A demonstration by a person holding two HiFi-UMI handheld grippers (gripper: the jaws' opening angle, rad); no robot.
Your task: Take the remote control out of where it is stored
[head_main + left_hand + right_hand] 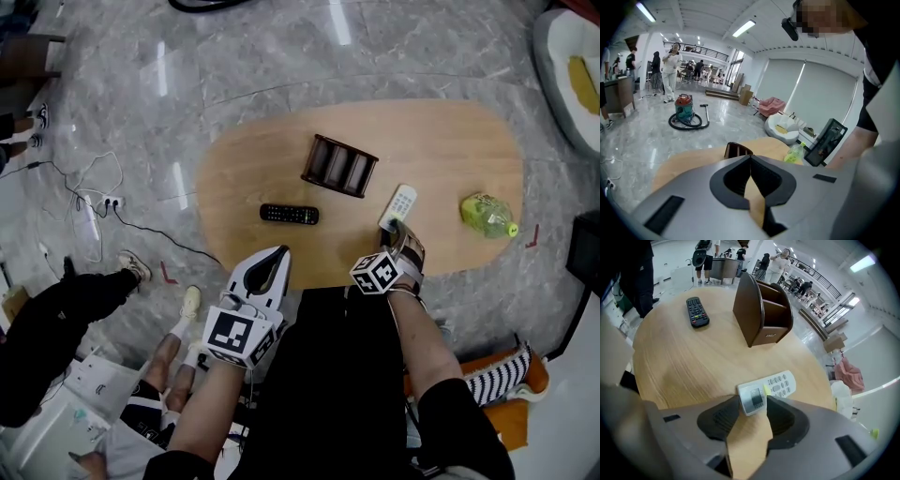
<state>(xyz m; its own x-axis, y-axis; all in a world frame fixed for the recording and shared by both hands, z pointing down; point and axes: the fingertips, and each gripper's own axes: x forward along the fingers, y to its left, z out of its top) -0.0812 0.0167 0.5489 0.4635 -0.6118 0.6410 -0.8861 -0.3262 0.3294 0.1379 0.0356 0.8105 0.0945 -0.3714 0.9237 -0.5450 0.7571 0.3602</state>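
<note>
White rectangular remote control (398, 205): laid flat on the oval light-wood table (450, 141); outside the dark brown wooden holder (339, 165), near it; its display end is placed between the right jaws
Right gripper (753, 401): pointed down; jaws are held apart on both sides of that end; no pressing is seen
Left gripper (279, 253): jaws are closed together; nothing is held; kept over the near table edge
Black remote control (289, 214): laid flat, apart from the white one
Green plastic bottle (487, 215): laid on its side near the table's right end
</note>
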